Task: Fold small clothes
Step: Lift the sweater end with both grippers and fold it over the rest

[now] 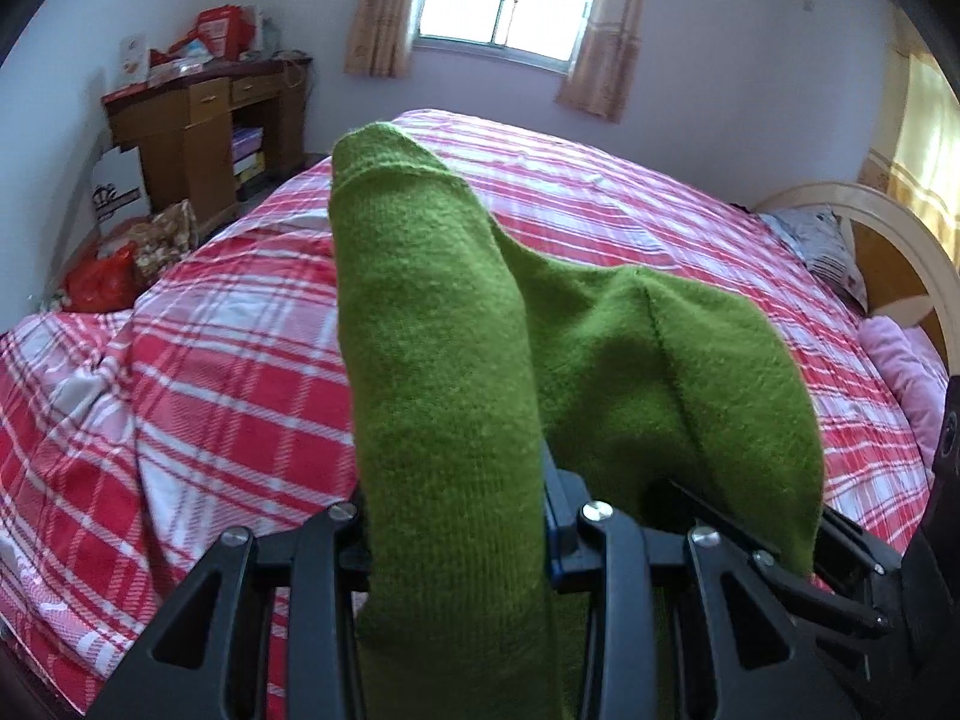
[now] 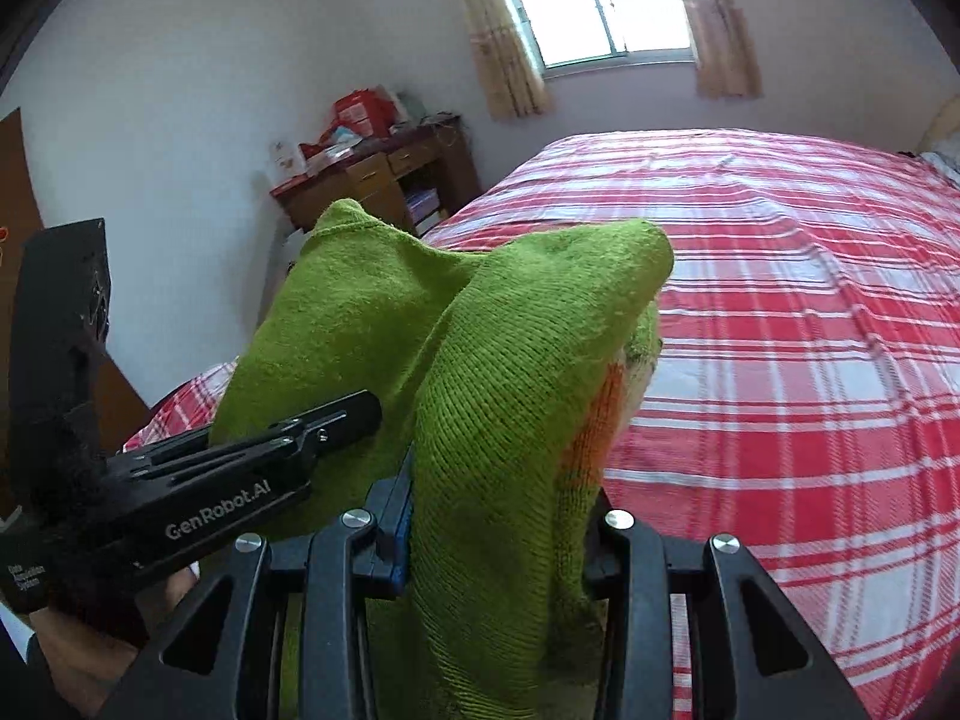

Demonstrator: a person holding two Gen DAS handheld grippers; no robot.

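Draping green knit garment (image 1: 456,396) blocking both tongs, plaid bed (image 1: 210,360), desk (image 1: 198,120) beyond

Red plaid bedspread (image 1: 228,372); cluttered wooden desk (image 1: 198,126) by wall; curtained window (image 2: 606,6); pillows (image 1: 822,246) at headboard.

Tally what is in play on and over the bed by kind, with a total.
Green knit garment: 1, held up between both tools
Hand-held gripper: 2, left hand-held gripper and right hand-held gripper, each clamped on the garment
Red plaid bedspread: 1
Pillow: 1
Total: 5
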